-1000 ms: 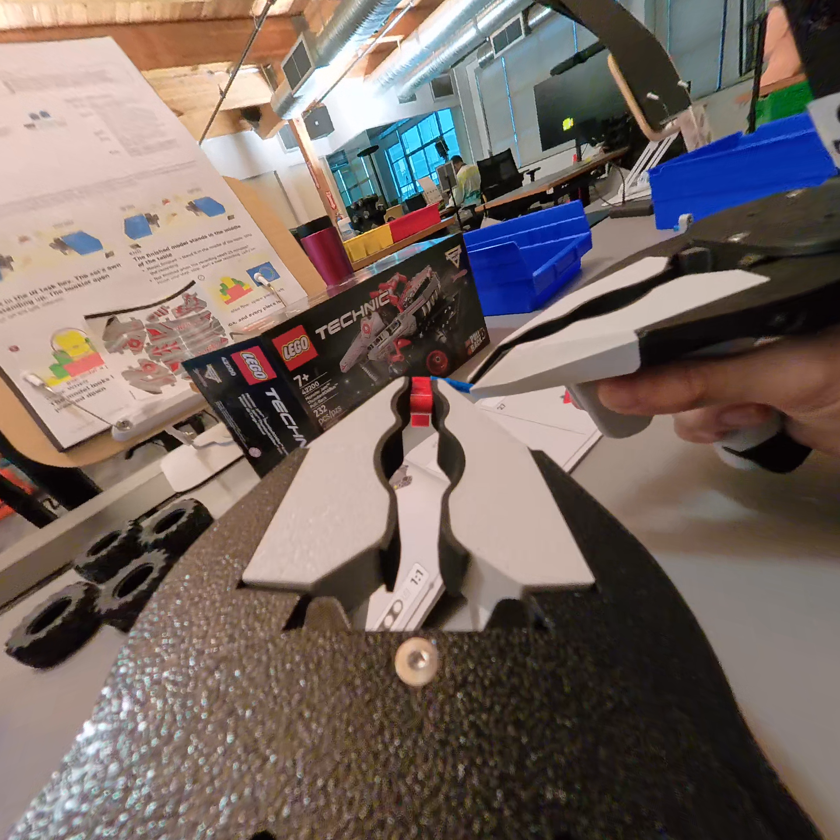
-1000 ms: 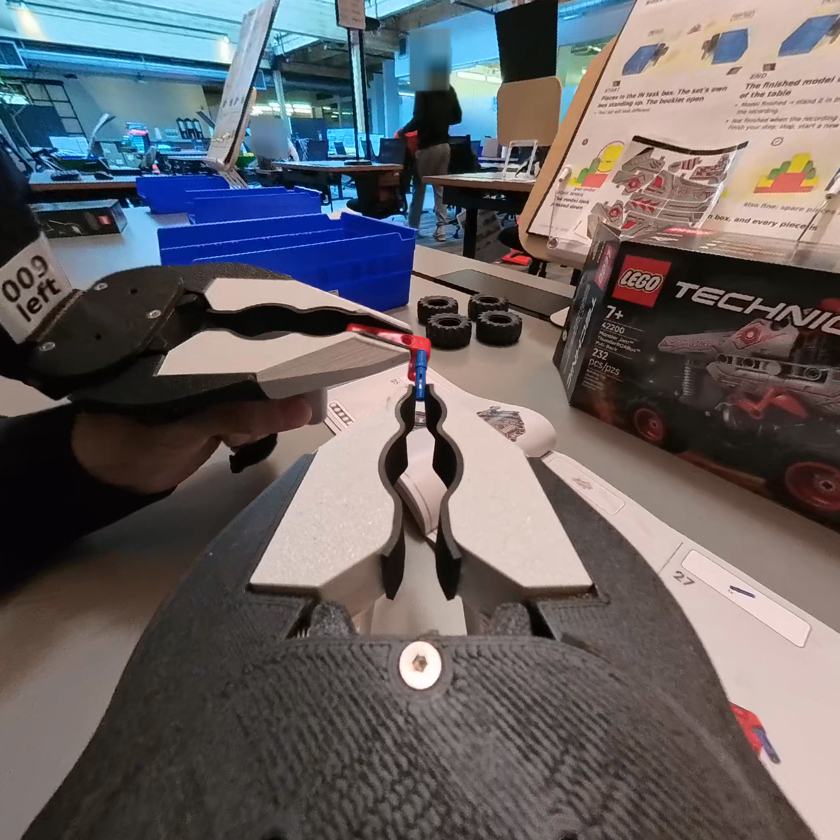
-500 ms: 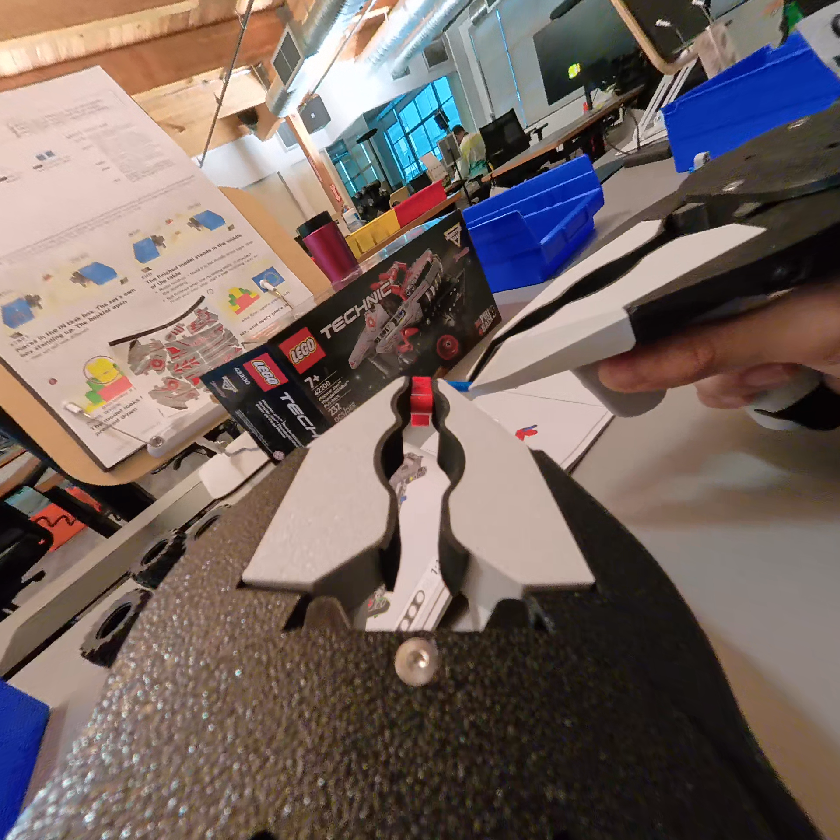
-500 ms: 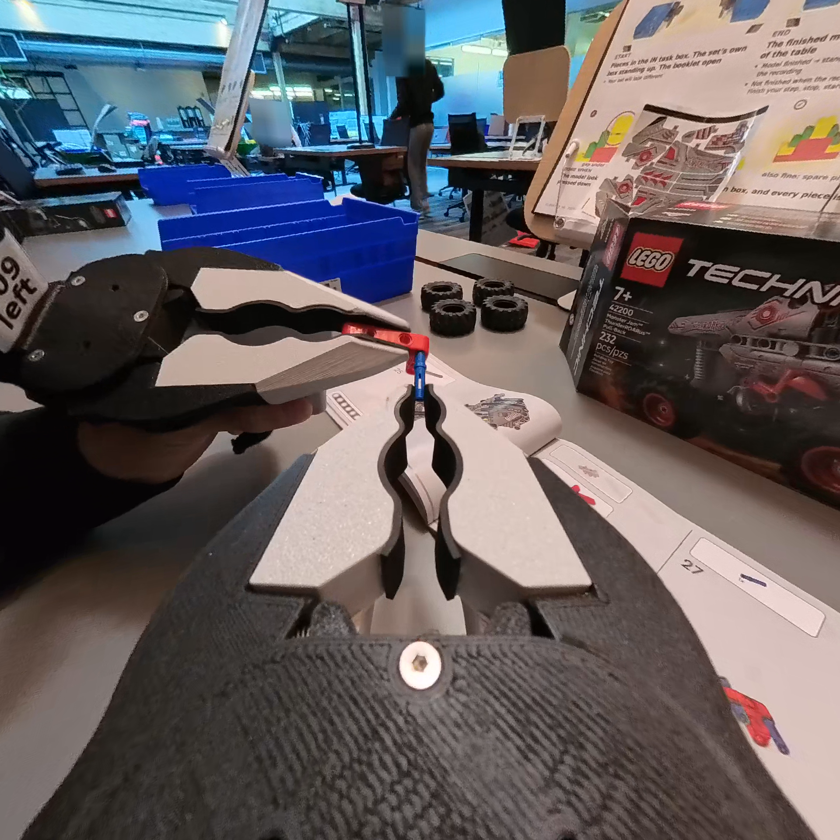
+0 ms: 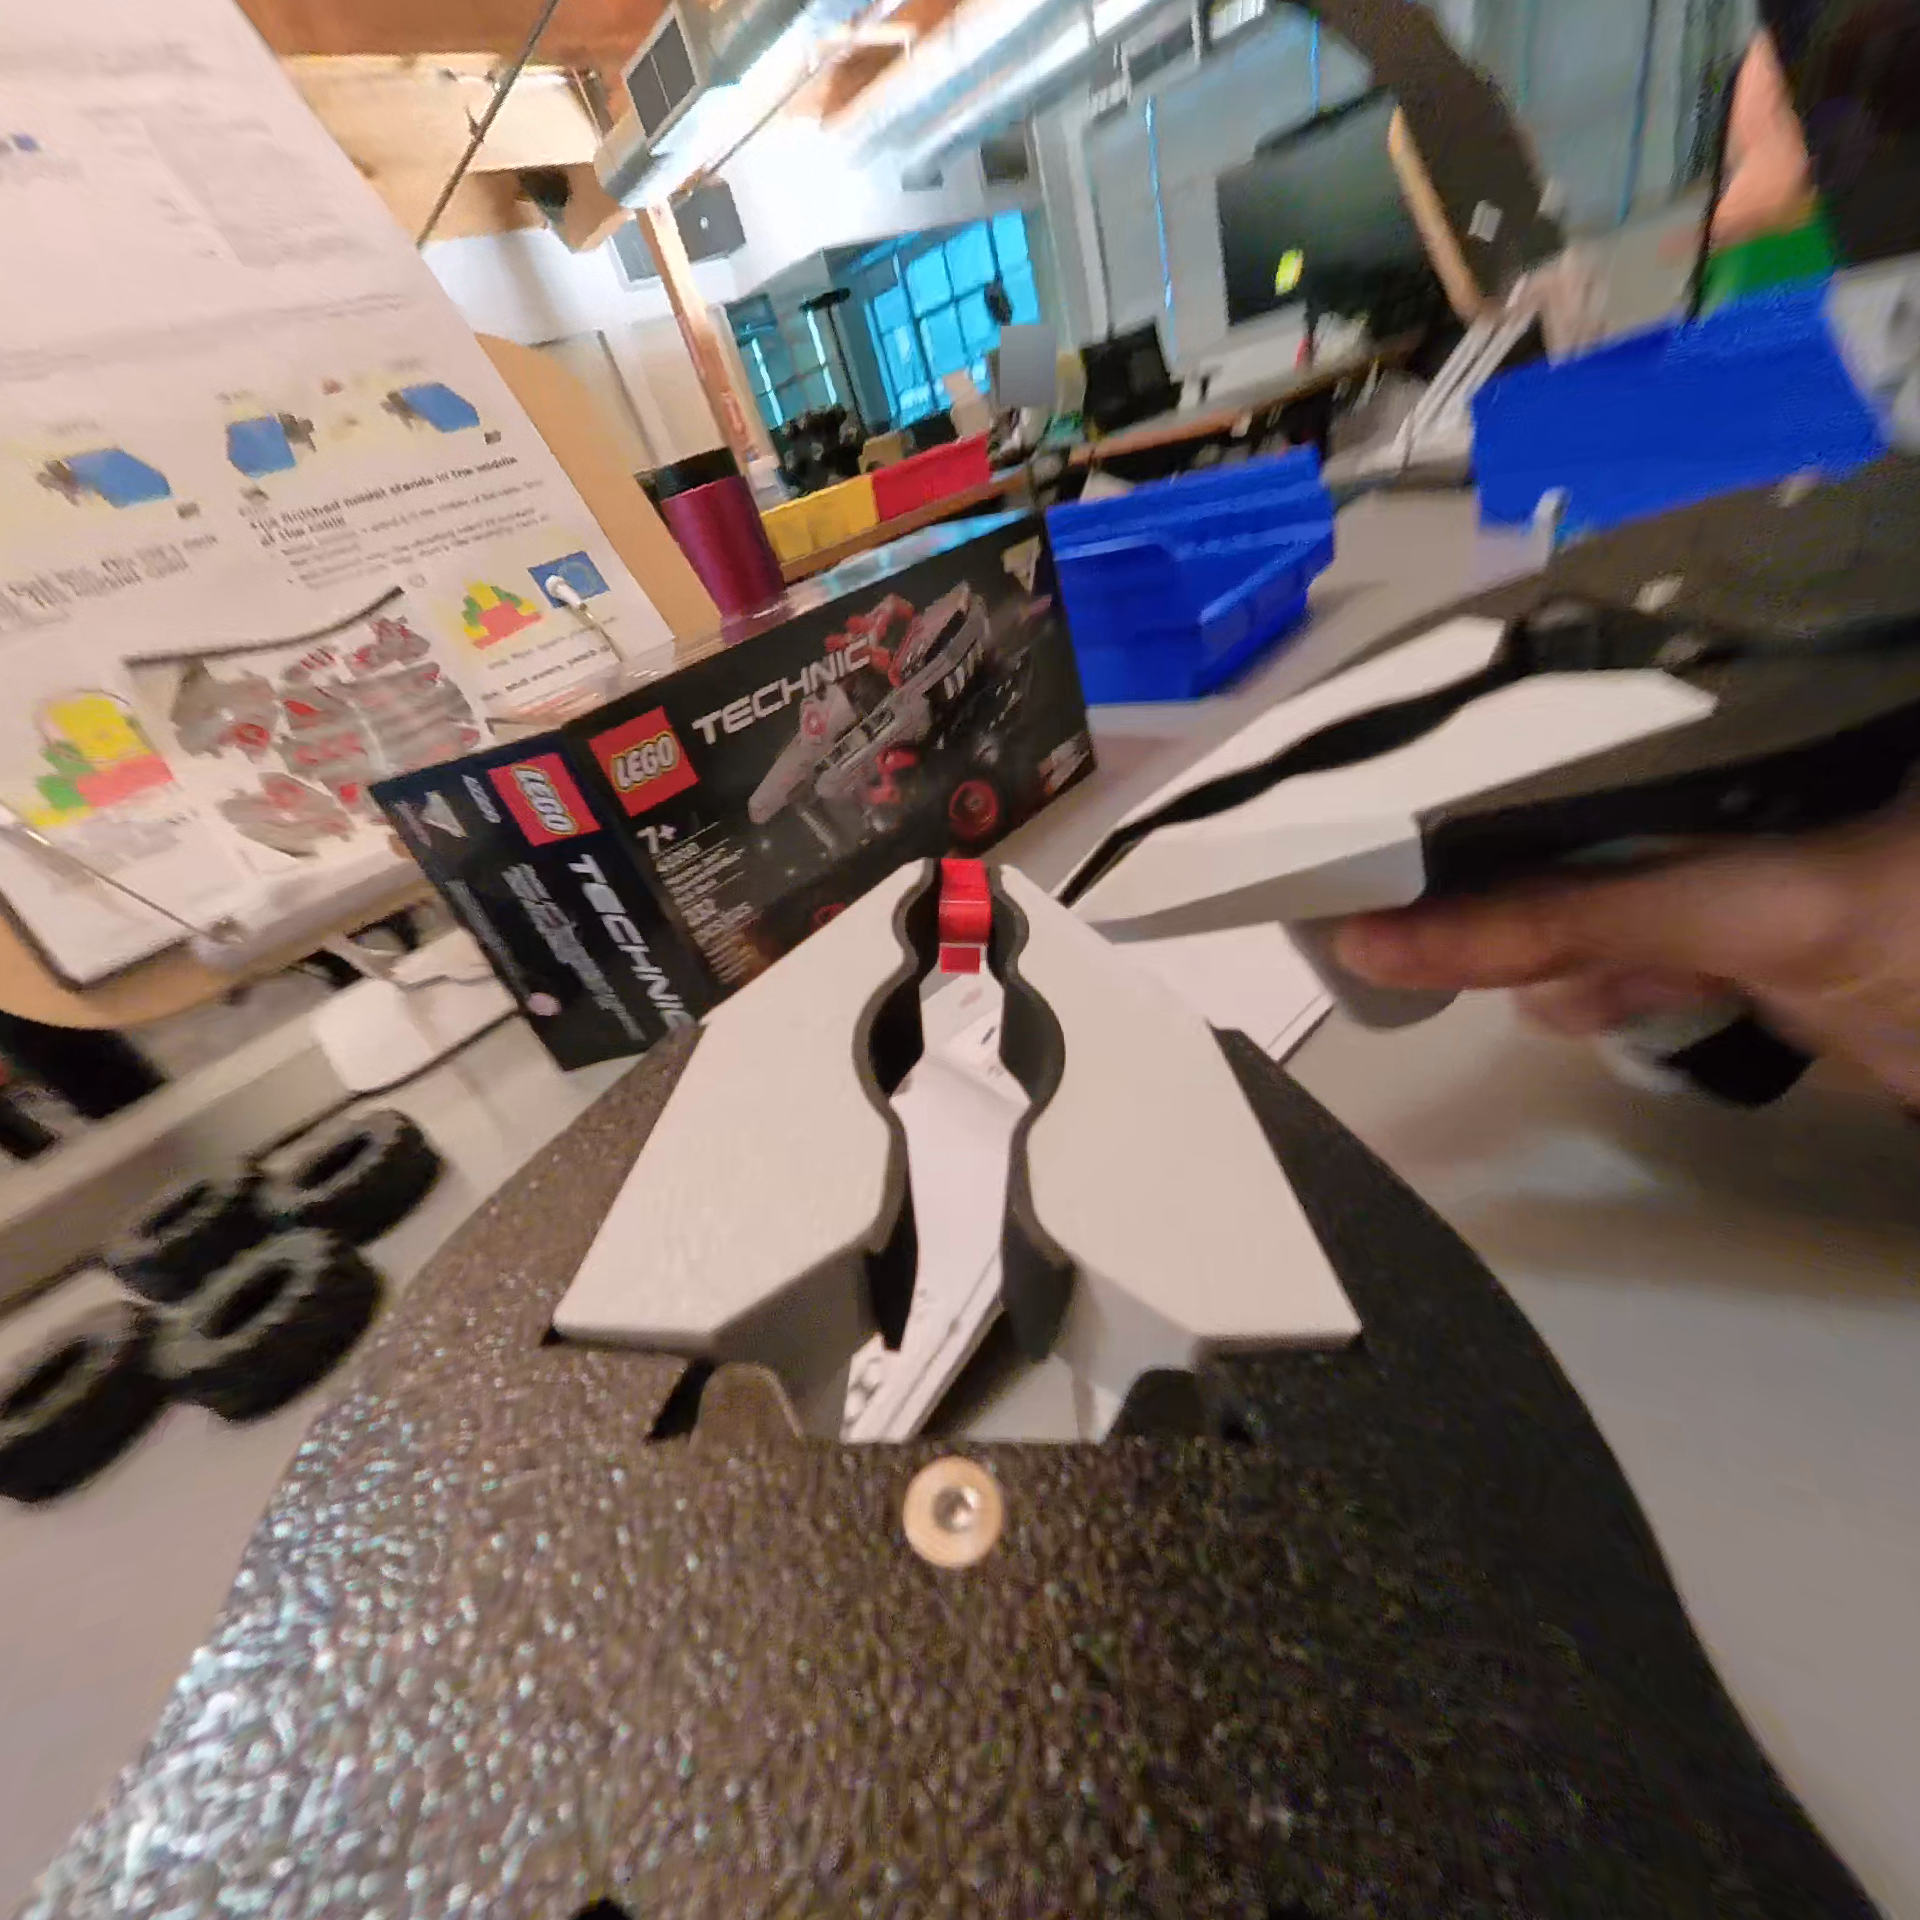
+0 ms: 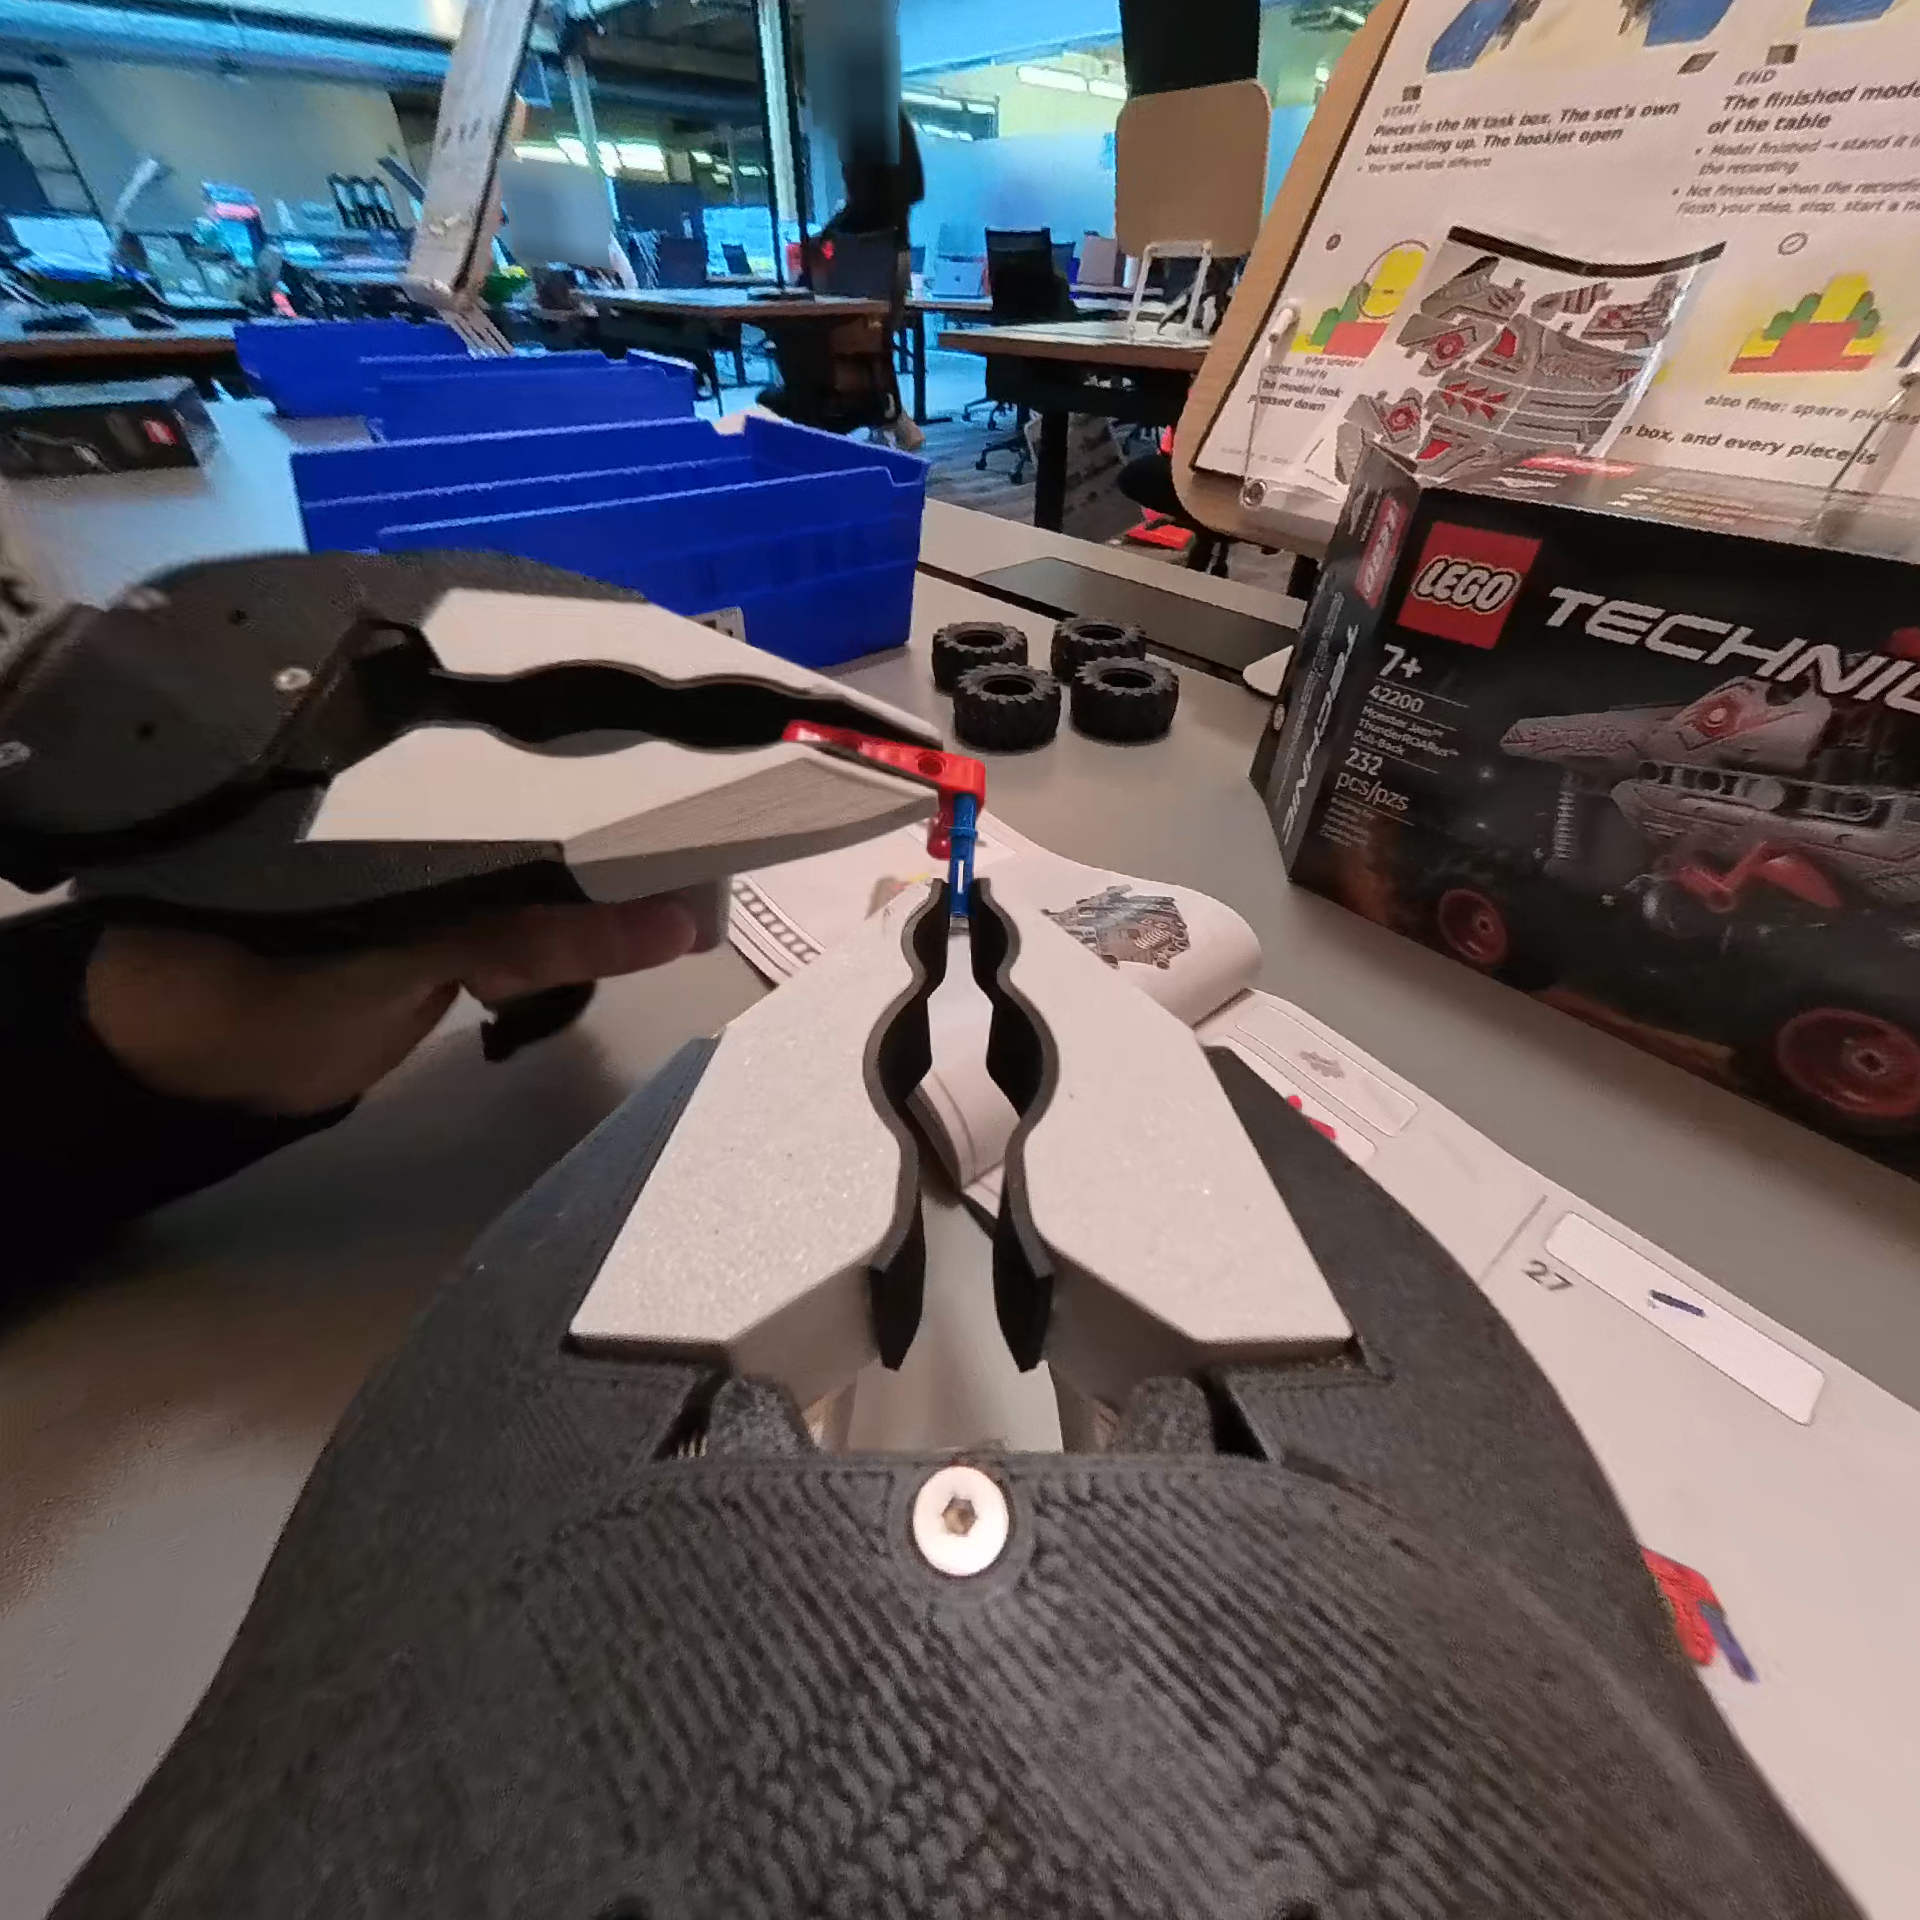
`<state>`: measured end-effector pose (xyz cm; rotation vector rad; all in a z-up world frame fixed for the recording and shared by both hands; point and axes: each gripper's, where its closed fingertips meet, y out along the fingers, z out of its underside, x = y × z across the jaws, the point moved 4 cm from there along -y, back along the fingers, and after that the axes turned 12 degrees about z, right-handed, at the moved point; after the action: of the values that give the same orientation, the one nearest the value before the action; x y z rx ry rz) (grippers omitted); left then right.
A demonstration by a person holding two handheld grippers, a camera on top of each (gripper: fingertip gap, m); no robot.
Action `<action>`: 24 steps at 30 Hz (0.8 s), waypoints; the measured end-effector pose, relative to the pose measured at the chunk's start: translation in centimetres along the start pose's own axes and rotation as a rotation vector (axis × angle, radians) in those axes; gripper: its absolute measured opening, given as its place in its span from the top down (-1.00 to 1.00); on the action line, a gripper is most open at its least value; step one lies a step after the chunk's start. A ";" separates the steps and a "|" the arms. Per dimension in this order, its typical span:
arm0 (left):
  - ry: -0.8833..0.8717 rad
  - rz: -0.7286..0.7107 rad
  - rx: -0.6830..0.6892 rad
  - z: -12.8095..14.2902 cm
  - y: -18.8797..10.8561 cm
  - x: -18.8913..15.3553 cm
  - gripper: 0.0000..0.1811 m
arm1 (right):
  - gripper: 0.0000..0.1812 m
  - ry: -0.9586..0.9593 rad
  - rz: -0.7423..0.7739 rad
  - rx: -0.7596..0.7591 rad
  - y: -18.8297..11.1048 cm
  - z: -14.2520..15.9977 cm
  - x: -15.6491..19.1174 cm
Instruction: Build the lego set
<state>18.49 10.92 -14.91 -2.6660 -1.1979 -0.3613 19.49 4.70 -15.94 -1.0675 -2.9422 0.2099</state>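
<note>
Left gripper (image 5: 961, 894) is clenched on a small red beam (image 6: 883, 750), which juts from between its fingertips and is held clear above the table (image 6: 1195, 831). Right gripper (image 6: 961, 896) grips a blue pin (image 6: 963, 831) at the very tips, the pin standing upright with its upper end at the hole in the outer end of the red beam; whether the pin has entered that hole or only touches it cannot be told. The step in hand appears to be seating the pin in the beam. To do it well, hold the beam level and motionless, and make all travel with the hand carrying the pin. Keep the pin's axis in line with the hole before applying force; a tilted pin is likely to bind or twist out of the narrow grasp. Push straight along the axis, in one steady motion, until the collar meets the beam face. Because each part is held only by a short length at the fingertips, side load could lever either one loose, so avoid rocking. Release the pin only after it sits firm. Below the work lies the open instruction booklet (image 6: 1143, 935); the set's box (image 6: 1621, 790) stands to the right, and four black tyres (image 6: 1049, 686) rest together near a blue bin (image 6: 623, 520), all well apart from the join.
</note>
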 end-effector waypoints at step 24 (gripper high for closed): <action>0.191 -0.062 0.139 0.3 0.2 -0.2 0.94 | 0.98 -0.035 0.024 0.017 0.1 0.3 -0.1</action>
<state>18.52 10.75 -15.32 -2.4206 -1.2019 -0.5102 19.59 4.70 -16.23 -1.1092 -2.9535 0.2560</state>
